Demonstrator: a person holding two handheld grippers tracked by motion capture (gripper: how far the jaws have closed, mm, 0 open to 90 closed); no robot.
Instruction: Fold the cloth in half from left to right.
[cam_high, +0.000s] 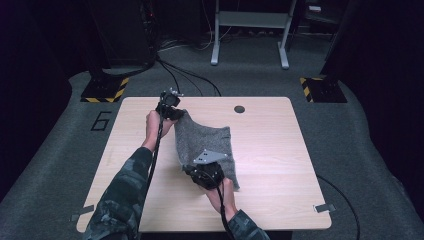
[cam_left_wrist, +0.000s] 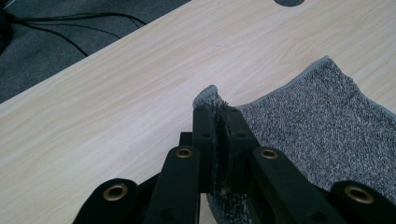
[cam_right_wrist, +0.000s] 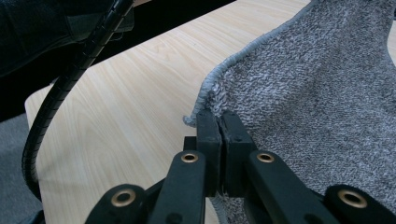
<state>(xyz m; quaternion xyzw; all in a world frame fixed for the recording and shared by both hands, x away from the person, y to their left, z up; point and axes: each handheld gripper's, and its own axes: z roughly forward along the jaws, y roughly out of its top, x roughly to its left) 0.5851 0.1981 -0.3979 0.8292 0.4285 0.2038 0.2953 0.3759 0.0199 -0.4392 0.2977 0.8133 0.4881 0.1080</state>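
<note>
Mid-fold, likely: left gripper (cam_high: 170, 106) and right gripper (cam_high: 205, 172) each clenched on a corner of the grey towel (cam_high: 206, 142) above the desk (cam_high: 280, 165); next, carrying across together.

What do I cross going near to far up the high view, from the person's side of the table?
Right claw clamped on the grey towel → left claw gripping its far corner → round hole in the table → white frame legs on the floor.

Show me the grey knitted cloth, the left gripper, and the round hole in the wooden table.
Grey knitted cloth (cam_high: 207, 142): high view, middle of its fabric.
Left gripper (cam_left_wrist: 218, 122): left gripper view, between the fingertips, shut on the cloth's corner.
Round hole (cam_high: 239, 109): high view, its dark centre.
</note>
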